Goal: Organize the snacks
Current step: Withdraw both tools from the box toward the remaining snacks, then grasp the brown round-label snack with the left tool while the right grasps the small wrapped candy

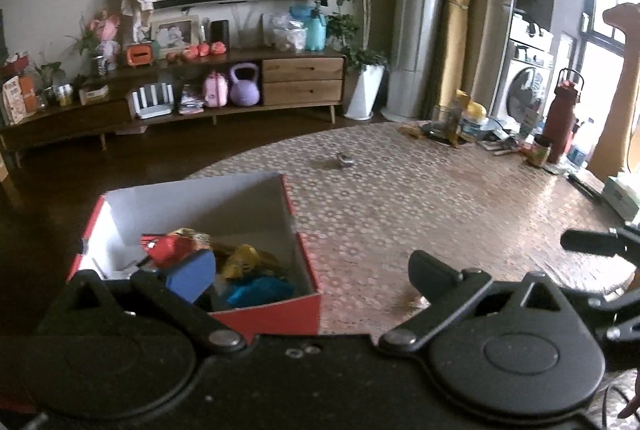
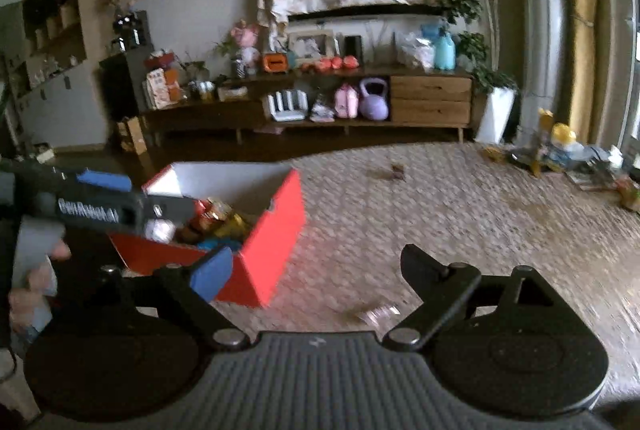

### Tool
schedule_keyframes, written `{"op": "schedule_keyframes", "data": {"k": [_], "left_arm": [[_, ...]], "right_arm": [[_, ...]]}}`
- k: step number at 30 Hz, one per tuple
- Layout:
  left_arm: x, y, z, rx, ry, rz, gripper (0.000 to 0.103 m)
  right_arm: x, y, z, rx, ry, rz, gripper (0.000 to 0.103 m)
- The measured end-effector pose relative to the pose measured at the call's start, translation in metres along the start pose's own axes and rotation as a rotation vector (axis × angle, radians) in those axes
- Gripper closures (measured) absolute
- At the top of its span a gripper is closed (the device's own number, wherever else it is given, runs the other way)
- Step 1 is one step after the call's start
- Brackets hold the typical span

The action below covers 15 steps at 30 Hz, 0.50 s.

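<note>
Red cardboard box (image 1: 276, 314) of crinkly snack wrappers (image 1: 244, 262), patterned tablecloth (image 1: 420, 214), both tools gaping, empty

A: From my seat the red box (image 1: 276, 314) reads as matt cardboard, plain white inside, and the snack wrappers (image 1: 256, 288) in it shine like foil and plastic film.

B: I see the table cover (image 1: 440, 214) under the box as glossy and patterned. Beyond the box, the sideboard (image 1: 303, 78) looks like smooth brown wood.
</note>
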State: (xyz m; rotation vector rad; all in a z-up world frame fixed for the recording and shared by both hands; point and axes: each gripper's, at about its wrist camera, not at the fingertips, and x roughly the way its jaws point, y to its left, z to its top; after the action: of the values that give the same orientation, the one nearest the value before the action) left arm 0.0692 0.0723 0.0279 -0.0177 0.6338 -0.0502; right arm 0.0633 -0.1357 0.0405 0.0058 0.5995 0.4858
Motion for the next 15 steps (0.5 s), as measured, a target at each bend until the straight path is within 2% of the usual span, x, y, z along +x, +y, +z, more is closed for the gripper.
{"op": "schedule_keyframes", "data": {"k": [7,15], "left_arm": [[0.024,-0.022,-0.007,0.0,0.042,-0.02,0.0],[0.053,-0.04,0.02,0.037,0.072,-0.013,0.0]], "right_arm": [[0.003,-0.033,-0.022,0.014,0.019,-0.072,0.011],[0.027,-0.048,-0.034,-0.031,0.097,-0.037,0.011]]}}
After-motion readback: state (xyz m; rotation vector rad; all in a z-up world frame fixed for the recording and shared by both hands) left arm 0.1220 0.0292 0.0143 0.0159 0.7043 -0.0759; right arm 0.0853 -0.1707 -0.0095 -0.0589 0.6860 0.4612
